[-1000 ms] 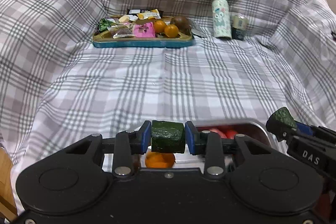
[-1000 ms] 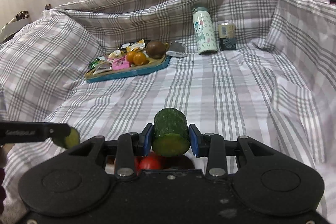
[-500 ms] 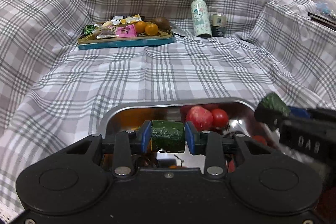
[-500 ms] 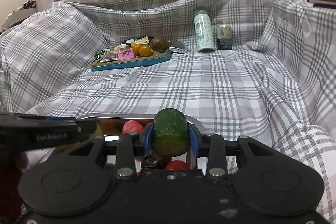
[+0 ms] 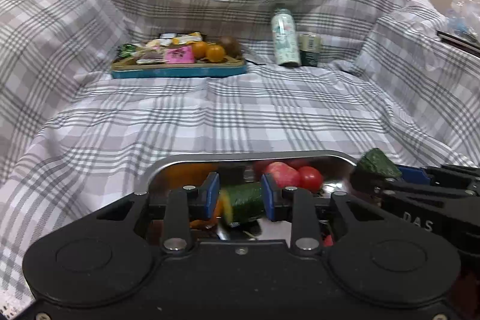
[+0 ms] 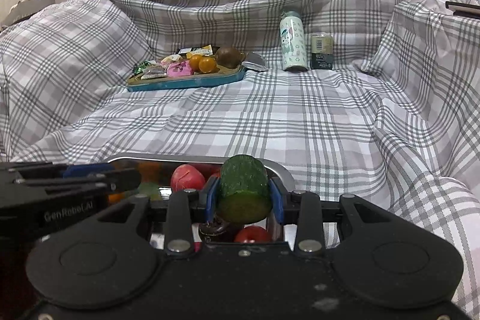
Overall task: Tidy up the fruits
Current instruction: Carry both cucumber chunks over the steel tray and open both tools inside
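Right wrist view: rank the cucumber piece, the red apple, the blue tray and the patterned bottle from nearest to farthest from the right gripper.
1. Cucumber piece: clamped in the right gripper.
2. Red apple: just beyond, to the left, in the metal tray.
3. Blue tray: far across the cloth, left of centre.
4. Patterned bottle: at the back, right of the blue tray, slightly farther.

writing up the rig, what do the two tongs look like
Both tongs are matte black plastic with blue pads, round discs on the body and silver screws. The left tongs carry white "GenRobot.AI" lettering on the side; the right tongs show "DAS". No cables or sleeves show.
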